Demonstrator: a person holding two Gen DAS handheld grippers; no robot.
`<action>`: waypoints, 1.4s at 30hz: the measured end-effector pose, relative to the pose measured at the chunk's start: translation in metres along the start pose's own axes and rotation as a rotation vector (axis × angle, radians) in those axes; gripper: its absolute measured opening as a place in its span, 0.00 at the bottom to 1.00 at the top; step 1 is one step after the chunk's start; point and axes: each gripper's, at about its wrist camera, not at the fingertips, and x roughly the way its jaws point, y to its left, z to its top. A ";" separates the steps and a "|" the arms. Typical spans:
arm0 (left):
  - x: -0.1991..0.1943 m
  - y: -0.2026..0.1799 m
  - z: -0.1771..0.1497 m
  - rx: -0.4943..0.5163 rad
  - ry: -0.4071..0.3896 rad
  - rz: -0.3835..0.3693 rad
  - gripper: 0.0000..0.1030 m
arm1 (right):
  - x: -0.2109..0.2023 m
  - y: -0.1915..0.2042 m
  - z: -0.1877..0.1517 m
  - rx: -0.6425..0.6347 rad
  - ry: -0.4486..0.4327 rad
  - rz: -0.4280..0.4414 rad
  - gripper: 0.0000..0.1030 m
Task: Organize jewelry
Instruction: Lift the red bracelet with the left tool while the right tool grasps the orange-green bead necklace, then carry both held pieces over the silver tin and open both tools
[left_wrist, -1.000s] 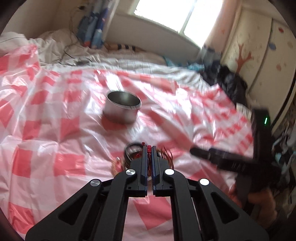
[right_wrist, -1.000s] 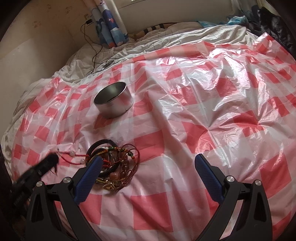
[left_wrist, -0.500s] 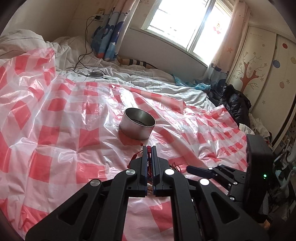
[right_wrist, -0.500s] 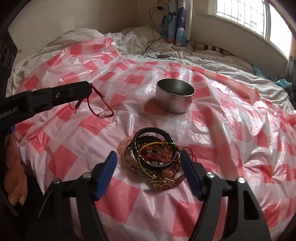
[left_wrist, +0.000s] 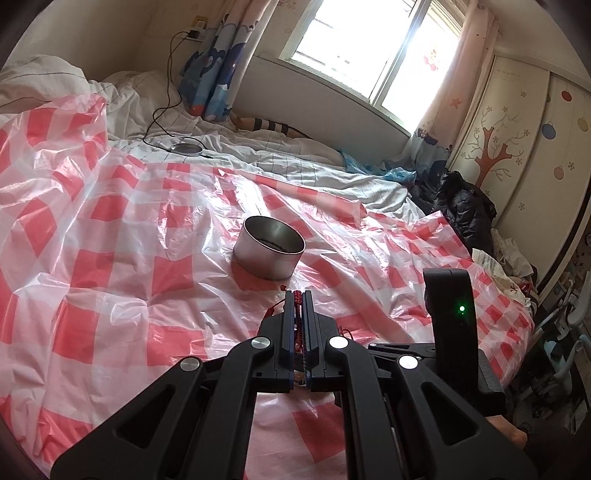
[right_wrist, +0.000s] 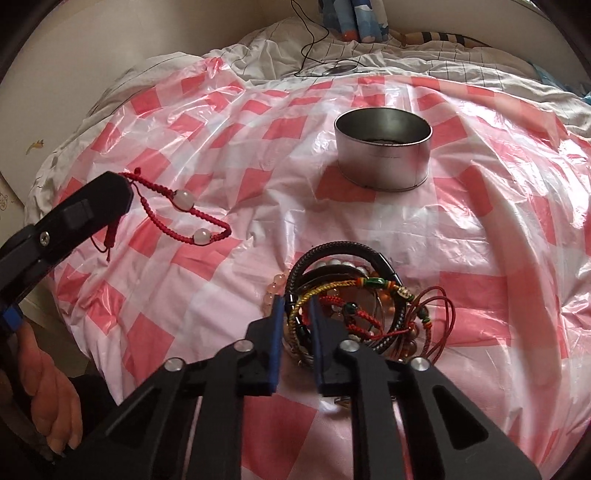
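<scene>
**Red cord in hand, tin ahead**

My left gripper (left_wrist: 299, 295) has its fingers pressed together on the red braided bracelet (right_wrist: 177, 218), which hangs off the tips with its two pale beads dangling above the checked plastic sheet (right_wrist: 480, 229). The round metal tin (left_wrist: 269, 251) sits straight ahead of that gripper and a little lower, apart from it, mouth up, with something dark already lying in the bottom (I can't make out what).

My right gripper (right_wrist: 295, 306) is down in the jewelry pile (right_wrist: 354, 310), its fingers narrowed around a few strands at the pile's near left edge, among them the thick black braided bangle (right_wrist: 343, 251) and a yellow-green cord (right_wrist: 332, 288). Whether it has a firm pinch or is merely straddling them, I cannot tell.

I judge this to be the carry step: one bracelet lifted, not yet dropped. Next I need to bring the left gripper forward until the dangling loop is over the tin's mouth, then spread the fingers so the cord falls inside, not across the rim. The right should lift slowly, since those strands look tangled and may drag neighbours along.
</scene>
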 end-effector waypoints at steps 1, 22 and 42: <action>0.000 0.000 0.000 -0.002 0.001 -0.001 0.03 | -0.001 -0.001 0.000 0.009 -0.005 0.013 0.09; 0.005 -0.010 -0.005 0.040 0.017 0.026 0.03 | -0.093 -0.074 -0.001 0.368 -0.417 0.559 0.05; 0.016 -0.015 -0.006 0.038 0.049 -0.021 0.03 | -0.094 -0.080 -0.003 0.389 -0.413 0.716 0.05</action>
